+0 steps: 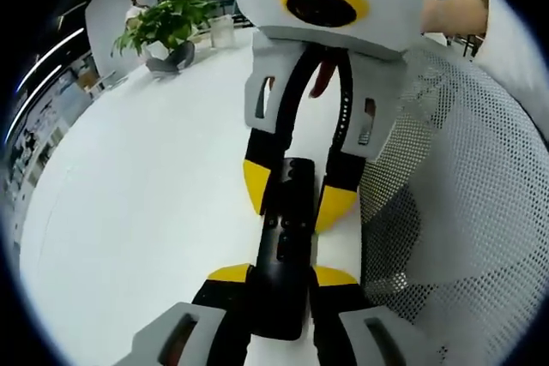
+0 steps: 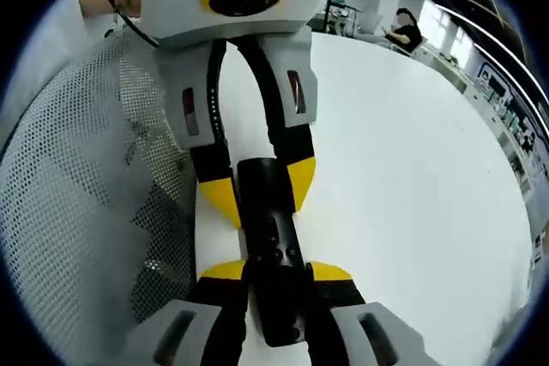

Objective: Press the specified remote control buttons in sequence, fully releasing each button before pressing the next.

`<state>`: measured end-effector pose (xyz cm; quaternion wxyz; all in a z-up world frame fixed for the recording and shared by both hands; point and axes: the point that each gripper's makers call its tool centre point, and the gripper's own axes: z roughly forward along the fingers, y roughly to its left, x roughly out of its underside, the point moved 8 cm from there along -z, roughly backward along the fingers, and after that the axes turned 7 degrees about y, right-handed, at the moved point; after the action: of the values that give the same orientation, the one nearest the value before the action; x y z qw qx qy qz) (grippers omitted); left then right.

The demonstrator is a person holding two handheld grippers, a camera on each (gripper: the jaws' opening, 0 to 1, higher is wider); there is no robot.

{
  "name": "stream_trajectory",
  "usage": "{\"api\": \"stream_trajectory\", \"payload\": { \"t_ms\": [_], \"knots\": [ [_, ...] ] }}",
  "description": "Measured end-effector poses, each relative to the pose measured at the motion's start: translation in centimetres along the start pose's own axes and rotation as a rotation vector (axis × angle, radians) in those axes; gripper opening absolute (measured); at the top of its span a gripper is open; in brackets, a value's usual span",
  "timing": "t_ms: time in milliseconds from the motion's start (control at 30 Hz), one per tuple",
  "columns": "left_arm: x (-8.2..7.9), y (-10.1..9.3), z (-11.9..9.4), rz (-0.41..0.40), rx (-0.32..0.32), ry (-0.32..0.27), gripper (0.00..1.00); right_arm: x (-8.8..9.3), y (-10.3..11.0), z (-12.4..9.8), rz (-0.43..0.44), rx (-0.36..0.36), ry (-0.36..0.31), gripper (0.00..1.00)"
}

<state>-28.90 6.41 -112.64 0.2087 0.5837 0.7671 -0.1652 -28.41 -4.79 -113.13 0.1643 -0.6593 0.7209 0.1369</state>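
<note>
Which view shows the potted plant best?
The left gripper view: the potted plant stands at the far edge of the white table, leaves and pot plain. In the right gripper view I can't make out the plant.

The remote [image 1: 286, 242] lies on the desk [image 1: 154, 186] between the left hand-held gripper [image 1: 283, 276] and the right hand-held gripper [image 1: 297, 196] — facing each other, one at each end. A potted plant [image 1: 167, 23] stands beyond, far-left.
</note>
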Motion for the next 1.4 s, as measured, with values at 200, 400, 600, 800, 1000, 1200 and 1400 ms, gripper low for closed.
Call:
{"api": "stream_trajectory", "payload": {
  "t_ms": [200,400,600,800,1000,1200,1400],
  "knots": [
    [-0.4,1.0,-4.6,-0.244,-0.122,-0.287,0.47,0.0,-0.3,-0.1,0.011,-0.009,-0.021,0.22],
    [0.2,2.6,-10.2,-0.442,-0.273,-0.492,0.65,-0.1,-0.8,-0.1,0.003,-0.020,-0.016,0.21],
    [0.2,1.7,-13.6,-0.443,-0.384,-0.502,0.83,-0.2,-1.8,0.0,0.011,-0.021,-0.025,0.21],
    [-0.8,0.8,-16.9,-0.513,-0.475,-0.664,0.93,-0.3,-3.0,0.0,0.027,-0.026,-0.031,0.21],
    [-1.4,-0.4,-19.0,-0.539,-0.521,-0.750,0.99,0.1,-5.0,-0.2,0.047,-0.013,-0.022,0.21],
    [-0.6,-0.8,-20.3,-0.577,-0.581,-0.767,0.99,0.9,-8.1,-0.6,0.070,0.016,0.015,0.21],
    [0.0,-1.0,-20.8,-0.609,-0.572,-0.792,0.99,1.3,-11.2,-0.8,0.082,0.034,0.045,0.21]
  ]
}}
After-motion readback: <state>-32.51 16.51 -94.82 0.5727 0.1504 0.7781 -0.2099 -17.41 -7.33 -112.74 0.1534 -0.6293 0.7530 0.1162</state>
